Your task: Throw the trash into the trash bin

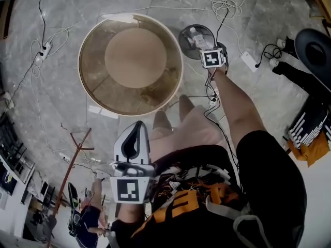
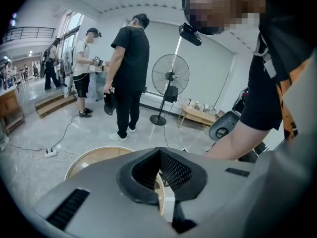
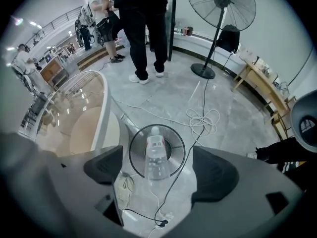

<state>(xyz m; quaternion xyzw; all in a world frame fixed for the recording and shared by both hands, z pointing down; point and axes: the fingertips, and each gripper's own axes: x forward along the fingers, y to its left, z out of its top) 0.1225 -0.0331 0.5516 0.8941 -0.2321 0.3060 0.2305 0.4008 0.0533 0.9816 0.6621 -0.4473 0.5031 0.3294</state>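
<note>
Looking down, we hold the left gripper (image 1: 138, 127) low at the left, its jaws pressed together on nothing. Beyond it stands the round table (image 1: 135, 57). Right of that, the trash bin (image 3: 131, 150) sits on the floor with the plastic bottle (image 3: 155, 155) in it. Our right gripper (image 3: 156, 171) hangs above, jaws spread wide, pads clear of the bottle.

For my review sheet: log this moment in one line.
right tongs: open over trash bin | plastic bottle: at bin mouth, not gripped | left tongs: shut, empty
</note>
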